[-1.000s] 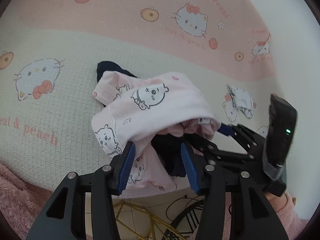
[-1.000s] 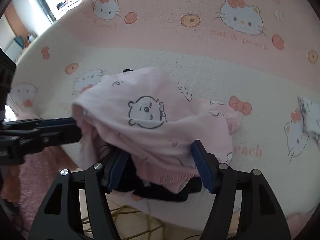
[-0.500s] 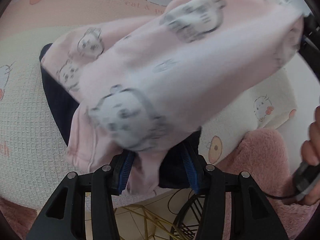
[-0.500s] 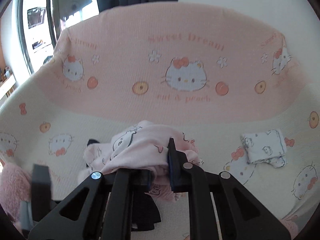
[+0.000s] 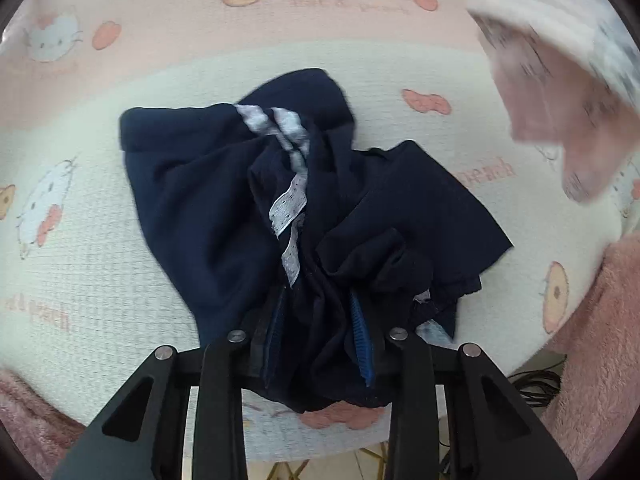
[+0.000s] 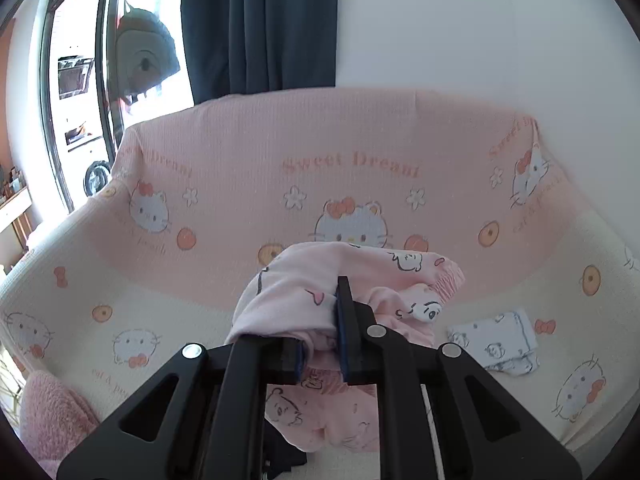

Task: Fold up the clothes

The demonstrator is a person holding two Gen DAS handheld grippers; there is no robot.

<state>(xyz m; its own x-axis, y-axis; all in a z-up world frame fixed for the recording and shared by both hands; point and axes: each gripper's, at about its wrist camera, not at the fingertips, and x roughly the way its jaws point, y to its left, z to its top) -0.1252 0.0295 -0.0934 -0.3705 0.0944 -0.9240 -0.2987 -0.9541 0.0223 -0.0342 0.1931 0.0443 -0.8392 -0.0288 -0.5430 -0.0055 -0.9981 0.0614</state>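
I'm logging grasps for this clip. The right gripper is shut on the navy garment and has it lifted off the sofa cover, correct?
Not quite. The right gripper is shut on the pink printed garment, lifted off the sofa cover, as the right wrist view shows. The navy garment lies at the left gripper.

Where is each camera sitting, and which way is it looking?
Left wrist view: sits on the left hand-held gripper, looking down along its fingers at the navy shorts bunched between them on the sofa cover; only the gripper shows.
Right wrist view: sits on the right hand-held gripper, looking forward at the sofa back, curtain and window; its fingers pinch the pink garment.
Shared: the cartoon-cat sofa cover, and the pink garment, blurred at the left view's upper right.
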